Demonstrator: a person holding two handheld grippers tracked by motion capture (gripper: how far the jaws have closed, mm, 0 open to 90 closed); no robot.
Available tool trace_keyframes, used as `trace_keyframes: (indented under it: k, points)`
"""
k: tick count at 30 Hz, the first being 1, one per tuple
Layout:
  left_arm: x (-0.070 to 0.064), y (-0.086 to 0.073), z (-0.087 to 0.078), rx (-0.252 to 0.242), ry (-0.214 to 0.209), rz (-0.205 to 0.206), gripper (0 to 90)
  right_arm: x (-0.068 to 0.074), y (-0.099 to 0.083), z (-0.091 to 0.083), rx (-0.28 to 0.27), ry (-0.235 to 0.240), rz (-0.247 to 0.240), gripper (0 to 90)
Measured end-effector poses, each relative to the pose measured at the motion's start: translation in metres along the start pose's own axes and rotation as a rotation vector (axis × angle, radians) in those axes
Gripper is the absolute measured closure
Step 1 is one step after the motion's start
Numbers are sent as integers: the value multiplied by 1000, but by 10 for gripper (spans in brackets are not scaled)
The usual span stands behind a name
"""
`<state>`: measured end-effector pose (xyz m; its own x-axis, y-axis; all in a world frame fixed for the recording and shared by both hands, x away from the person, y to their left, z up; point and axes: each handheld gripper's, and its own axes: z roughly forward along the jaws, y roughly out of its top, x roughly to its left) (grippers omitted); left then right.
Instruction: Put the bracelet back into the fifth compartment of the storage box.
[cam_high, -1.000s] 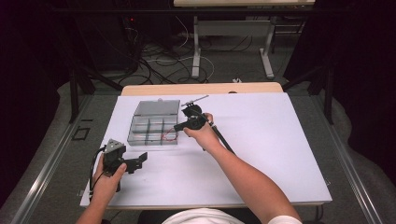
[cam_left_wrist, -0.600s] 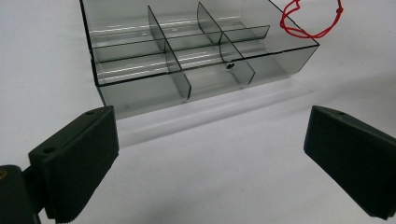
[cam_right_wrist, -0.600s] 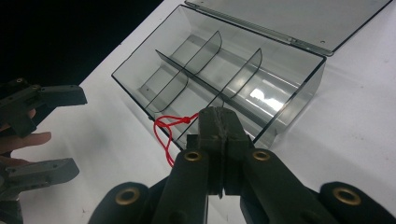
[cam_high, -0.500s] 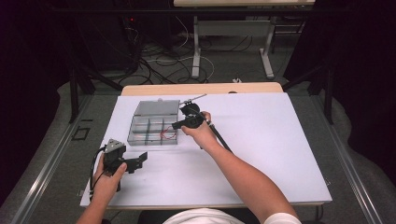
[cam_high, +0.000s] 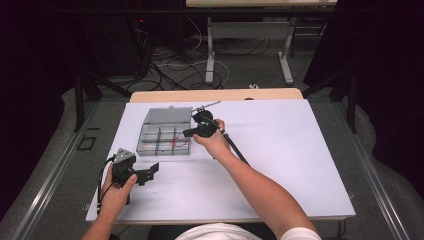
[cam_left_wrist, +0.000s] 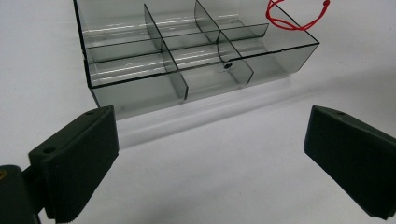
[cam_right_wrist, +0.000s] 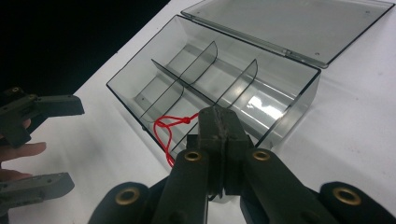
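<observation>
On the white bench (cam_high: 280, 165), near its far left corner, a clear divided box (cam_high: 165, 137) is seen with its lid swung flat open behind it, and a loop of red string (cam_right_wrist: 175, 126) is lying in the near compartment at the box's right end. Compared with a second ago, the right tool (cam_right_wrist: 218, 122) has been eased a touch closer over that compartment, so it looks like the string is what's being gone for, or was only just dropped in. Its jaws are clenched together, and whether a strand is pinched between them can't be told. The left tool (cam_left_wrist: 210, 154) is parked low by the front edge of the bench, just short of the box, jaws spread wide and nothing gripped. No brand, label or writing can be read anywhere.
</observation>
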<state>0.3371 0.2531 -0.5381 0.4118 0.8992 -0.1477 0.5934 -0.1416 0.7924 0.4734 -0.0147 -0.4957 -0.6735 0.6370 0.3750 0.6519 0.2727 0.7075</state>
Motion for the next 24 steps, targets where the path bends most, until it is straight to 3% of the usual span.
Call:
trace_keyframes:
  k: [5, 6, 7, 16, 18, 21, 24]
  points:
    - [0, 0, 0, 1, -4, 3, 33, -1, -1, 3, -6, -2, -4, 900]
    - [0, 0, 0, 0, -1, 4, 33, -1, 0, 2, 19, -8, -5, 900]
    - [0, 0, 0, -2, -5, 4, 33, -1, -1, 5, -8, -4, -7, 900]
    - [-1, 0, 1, -18, 1, 2, 33, 1, -3, 15, -20, -12, -26, 900]
    - [-1, 1, -1, 3, -8, 4, 33, 2, -2, 17, -31, -14, -27, 900]
    - [-1, 0, 0, -15, -2, 1, 33, 4, -1, 18, -34, -22, -36, 900]
    - [-1, 0, -1, -3, -7, 1, 33, 5, -1, 21, -67, -16, -39, 900]
